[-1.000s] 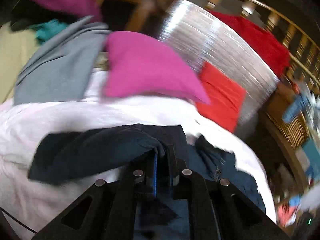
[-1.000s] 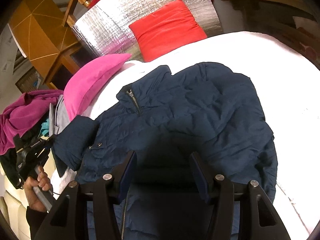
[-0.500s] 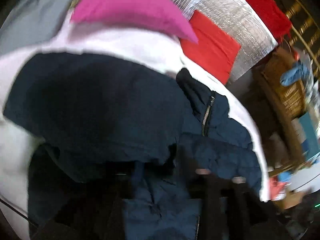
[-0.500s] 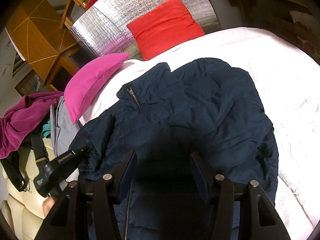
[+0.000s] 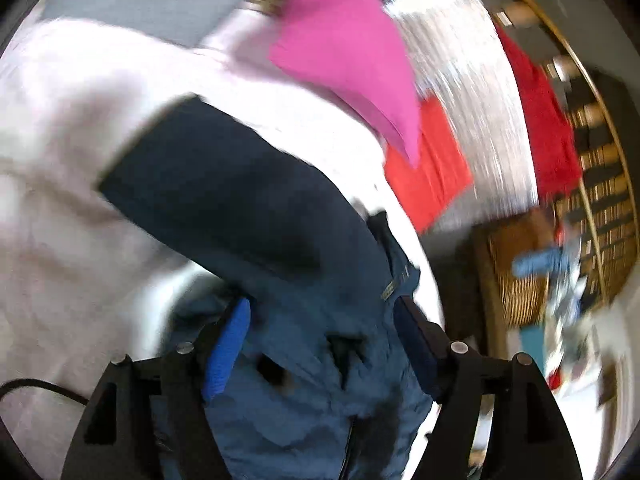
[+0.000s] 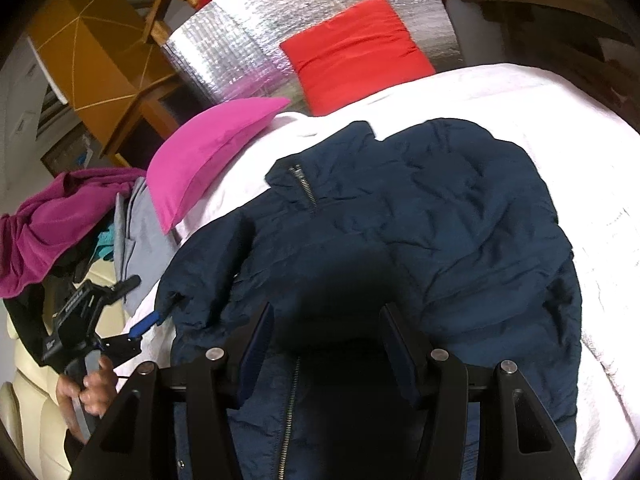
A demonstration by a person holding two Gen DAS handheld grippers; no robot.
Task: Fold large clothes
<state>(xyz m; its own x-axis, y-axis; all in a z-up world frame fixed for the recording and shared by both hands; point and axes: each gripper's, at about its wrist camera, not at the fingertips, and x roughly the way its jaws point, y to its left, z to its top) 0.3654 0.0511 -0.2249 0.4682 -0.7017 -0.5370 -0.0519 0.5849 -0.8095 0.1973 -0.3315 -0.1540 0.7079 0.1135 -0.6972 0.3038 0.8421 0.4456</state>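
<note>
The left gripper (image 5: pixel 320 344) has its jaws opening, wide apart over the navy jacket (image 6: pixel 420 232), the pads pressing nothing; the right gripper (image 6: pixel 326 352) hangs with jaws half apart above the jacket's zip front, gripping nothing; the jacket lies spread on the white bed (image 6: pixel 560 112), collar toward the pillows, one sleeve (image 5: pixel 224 184) folded across its body; a pink pillow (image 6: pixel 204 152) sits just beyond, a red one (image 6: pixel 356 60) against the silver sheet (image 6: pixel 256 40); a hand (image 6: pixel 86 390) holds the left gripper's handle.
</note>
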